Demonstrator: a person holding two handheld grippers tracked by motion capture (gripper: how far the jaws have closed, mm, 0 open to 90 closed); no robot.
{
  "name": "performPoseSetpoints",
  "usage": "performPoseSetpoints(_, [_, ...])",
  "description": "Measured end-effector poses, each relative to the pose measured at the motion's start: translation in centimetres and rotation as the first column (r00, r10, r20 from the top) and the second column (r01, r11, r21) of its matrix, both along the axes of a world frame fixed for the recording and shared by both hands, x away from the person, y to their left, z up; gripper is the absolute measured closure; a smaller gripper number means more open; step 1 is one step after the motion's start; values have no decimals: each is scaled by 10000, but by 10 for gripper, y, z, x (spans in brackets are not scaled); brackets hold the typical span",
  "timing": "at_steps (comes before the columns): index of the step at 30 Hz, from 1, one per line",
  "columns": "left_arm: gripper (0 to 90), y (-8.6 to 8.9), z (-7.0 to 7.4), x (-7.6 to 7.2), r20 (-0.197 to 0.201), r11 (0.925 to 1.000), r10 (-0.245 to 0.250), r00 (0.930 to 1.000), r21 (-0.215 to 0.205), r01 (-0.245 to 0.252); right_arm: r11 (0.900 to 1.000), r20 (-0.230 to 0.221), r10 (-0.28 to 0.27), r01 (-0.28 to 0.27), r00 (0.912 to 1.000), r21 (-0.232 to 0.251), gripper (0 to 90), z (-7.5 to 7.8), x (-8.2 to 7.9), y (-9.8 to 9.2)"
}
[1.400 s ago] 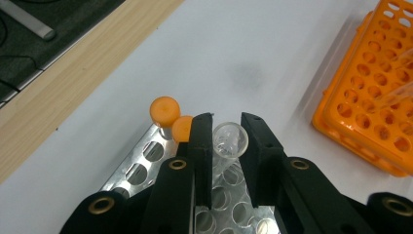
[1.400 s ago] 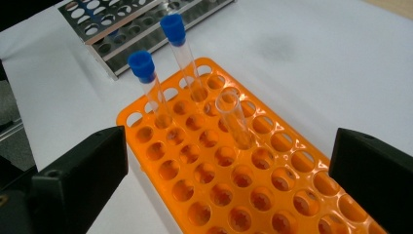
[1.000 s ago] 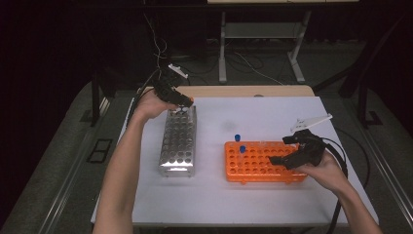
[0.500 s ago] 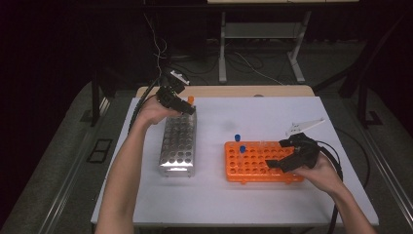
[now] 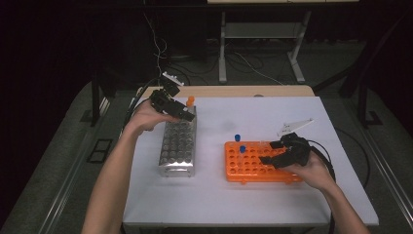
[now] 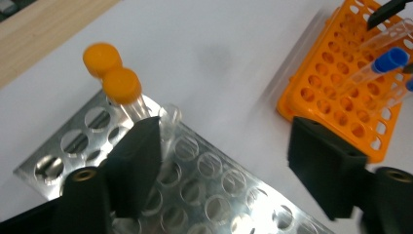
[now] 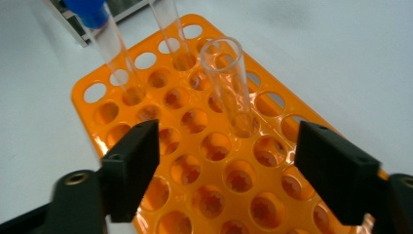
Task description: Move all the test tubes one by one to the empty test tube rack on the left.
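Our left gripper (image 5: pixel 187 113) jaws just spread, orange-capped tube (image 6: pixel 122 87) released into metal rack (image 5: pixel 178 146); right gripper (image 7: pixel 226 165) jaws, narrowing but apart, frame uncapped tube (image 7: pixel 229 85) in orange rack (image 7: pixel 146 122) for pickup.

Metal, plastic and clear tubes on a matt table

Shiny brushed-metal rack (image 6: pixel 204 175); glossy orange plastic rack (image 7: pixel 209 180); clear tube (image 7: pixel 229 83) ahead of the matt black fingers (image 7: pixel 131 165), glass or plastic, hard to tell; smooth white table (image 5: pixel 253 117).
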State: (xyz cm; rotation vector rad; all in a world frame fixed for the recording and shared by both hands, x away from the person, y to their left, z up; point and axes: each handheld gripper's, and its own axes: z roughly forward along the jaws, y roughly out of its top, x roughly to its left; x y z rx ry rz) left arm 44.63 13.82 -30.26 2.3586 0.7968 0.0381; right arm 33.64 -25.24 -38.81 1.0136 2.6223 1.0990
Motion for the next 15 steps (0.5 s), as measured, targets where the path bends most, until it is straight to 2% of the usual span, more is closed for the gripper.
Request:
performPoseSetpoints(7, [128,6,11,-23,345,9998,-9,9994,-218,16,10000,200,25,-24,9998,-33,473,-4,7,3])
performPoseSetpoints(15, [4,3,14,-46,548,9996,-73,9985,-256,87,9997,323,223,-221,9992,-62,603,-10,13,8])
